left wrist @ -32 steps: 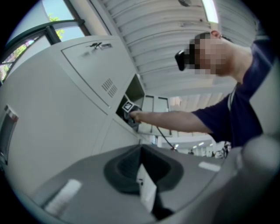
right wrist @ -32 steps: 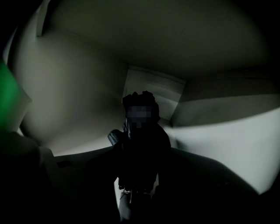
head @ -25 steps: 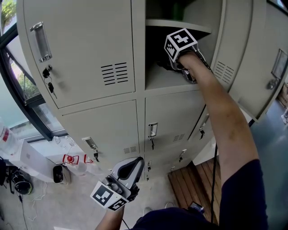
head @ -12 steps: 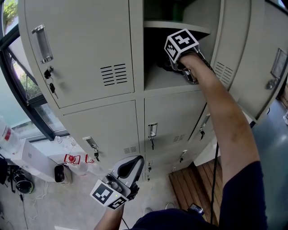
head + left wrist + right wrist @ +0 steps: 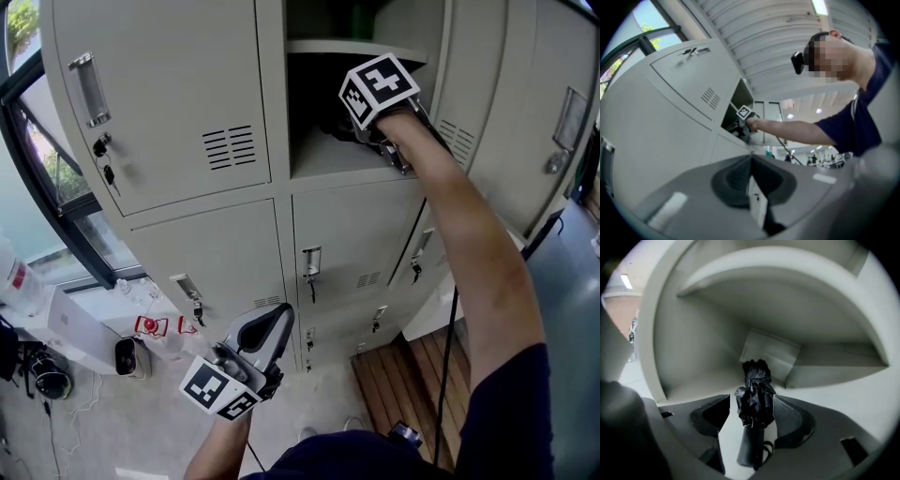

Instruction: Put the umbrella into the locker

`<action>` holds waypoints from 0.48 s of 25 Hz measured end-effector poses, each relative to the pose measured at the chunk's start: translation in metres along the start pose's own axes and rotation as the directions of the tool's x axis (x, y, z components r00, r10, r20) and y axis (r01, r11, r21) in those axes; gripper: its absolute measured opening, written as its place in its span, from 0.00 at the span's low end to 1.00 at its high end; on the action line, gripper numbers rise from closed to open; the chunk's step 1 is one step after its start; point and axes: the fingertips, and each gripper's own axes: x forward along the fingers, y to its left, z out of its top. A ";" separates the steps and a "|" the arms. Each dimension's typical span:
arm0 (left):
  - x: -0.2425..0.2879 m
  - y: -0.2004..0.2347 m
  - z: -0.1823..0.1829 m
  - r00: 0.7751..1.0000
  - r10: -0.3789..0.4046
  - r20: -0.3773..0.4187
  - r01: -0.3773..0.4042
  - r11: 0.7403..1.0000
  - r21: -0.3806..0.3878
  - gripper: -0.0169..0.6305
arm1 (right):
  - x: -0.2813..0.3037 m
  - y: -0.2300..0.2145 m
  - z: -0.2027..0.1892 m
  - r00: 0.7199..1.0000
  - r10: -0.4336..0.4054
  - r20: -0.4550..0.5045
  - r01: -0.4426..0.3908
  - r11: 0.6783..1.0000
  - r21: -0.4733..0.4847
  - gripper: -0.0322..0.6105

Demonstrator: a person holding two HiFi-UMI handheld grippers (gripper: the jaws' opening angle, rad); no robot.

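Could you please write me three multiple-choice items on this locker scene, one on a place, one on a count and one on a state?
1. Where is the black folded fabric umbrella?
A. On the floor of the open compartment of the pale grey metal locker
B. On the wooden floor slats
C. Hanging from a closed door's handle

2. How many tools reach into that open compartment?
A. None
B. One
C. Two

3. How do the jaws of the left tool stand?
A. Together, nothing between them
B. Wide apart
C. Clamped on the umbrella

Answers:
1 A: the right gripper view shows it lying on the compartment floor, between the parted jaws of the right tool.
2 B: only the right tool is up there; the left tool hangs low by the lower doors.
3 A: the left gripper view shows the jaws meeting, with nothing held.
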 end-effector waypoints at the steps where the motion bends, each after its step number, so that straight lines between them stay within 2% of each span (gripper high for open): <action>1: 0.001 -0.001 0.002 1.000 -0.001 0.000 0.001 1.000 0.005 0.03 | -0.006 0.002 0.001 1.000 0.003 0.013 -0.003 1.000 -0.003 0.46; 7: 0.009 -0.008 0.008 1.000 -0.017 -0.012 0.017 0.999 0.036 0.03 | -0.038 0.009 -0.002 0.998 0.007 0.069 -0.006 1.000 -0.012 0.46; 12: 0.010 -0.015 0.013 0.999 -0.035 -0.025 0.037 0.998 0.055 0.03 | -0.066 0.014 -0.013 0.990 0.014 0.141 -0.017 1.000 0.019 0.46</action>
